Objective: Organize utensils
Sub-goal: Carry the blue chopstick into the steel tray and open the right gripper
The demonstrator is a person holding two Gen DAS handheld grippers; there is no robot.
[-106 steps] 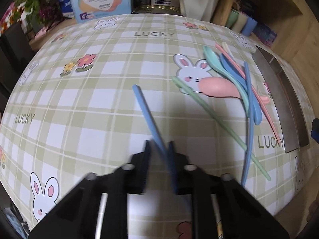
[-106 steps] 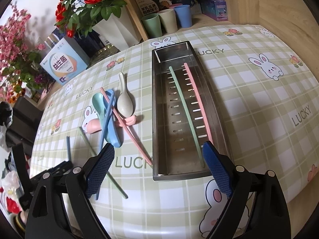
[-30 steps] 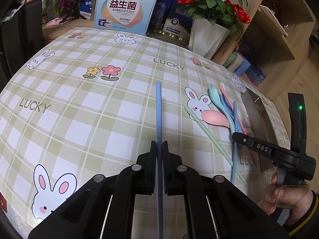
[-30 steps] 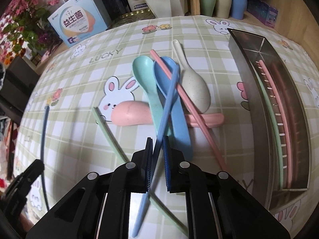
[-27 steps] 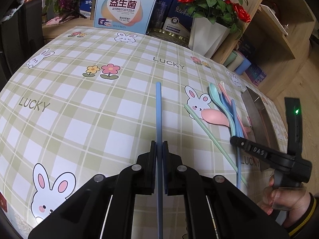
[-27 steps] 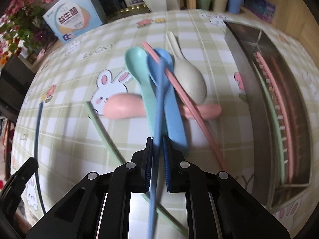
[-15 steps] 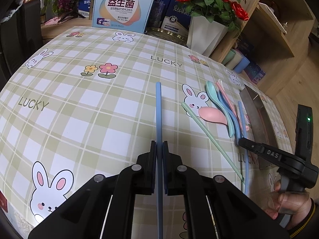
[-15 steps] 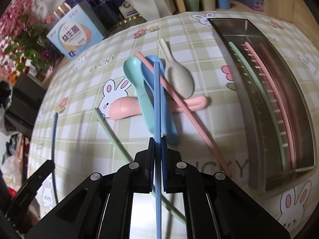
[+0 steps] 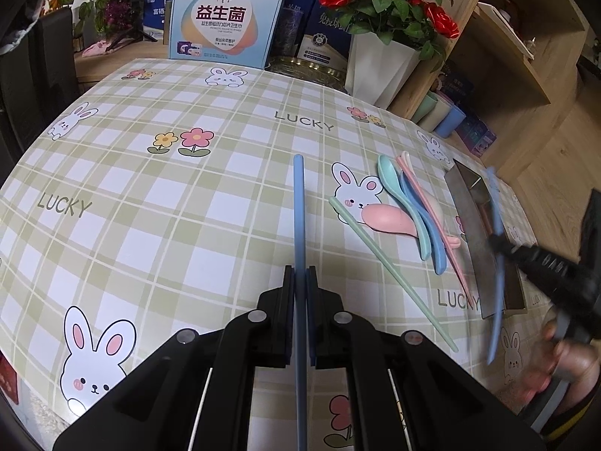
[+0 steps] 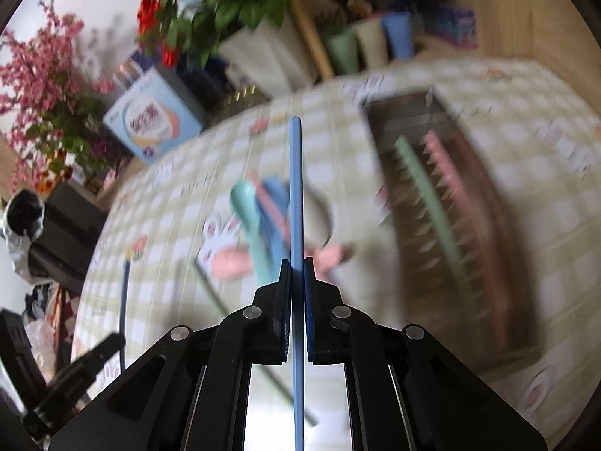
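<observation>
My left gripper (image 9: 299, 276) is shut on a blue chopstick (image 9: 298, 206) that points away over the checked tablecloth. My right gripper (image 10: 297, 263) is shut on a second blue chopstick (image 10: 295, 188), lifted off the table; in the left wrist view that chopstick (image 9: 497, 263) hangs blurred beside the steel tray (image 9: 471, 240). The tray (image 10: 526, 263) holds a green chopstick (image 10: 428, 195) and a pink chopstick (image 10: 462, 203). On the cloth lie a teal spoon (image 9: 398, 195), a blue spoon (image 9: 424, 225), a pink spoon (image 9: 383, 218), a pink chopstick (image 9: 439, 221) and a green chopstick (image 9: 390, 270).
A white vase of red roses (image 9: 379, 64) and a light-blue box (image 9: 225, 18) stand along the table's far edge. Cups (image 9: 439, 112) sit on a wooden shelf at the right. A hand (image 9: 567, 360) holds the right gripper near the table's right edge.
My right gripper closed on the blue chopstick lying over the spoons, lifted it and swung toward the tray. My left gripper has stayed still with its chopstick.
</observation>
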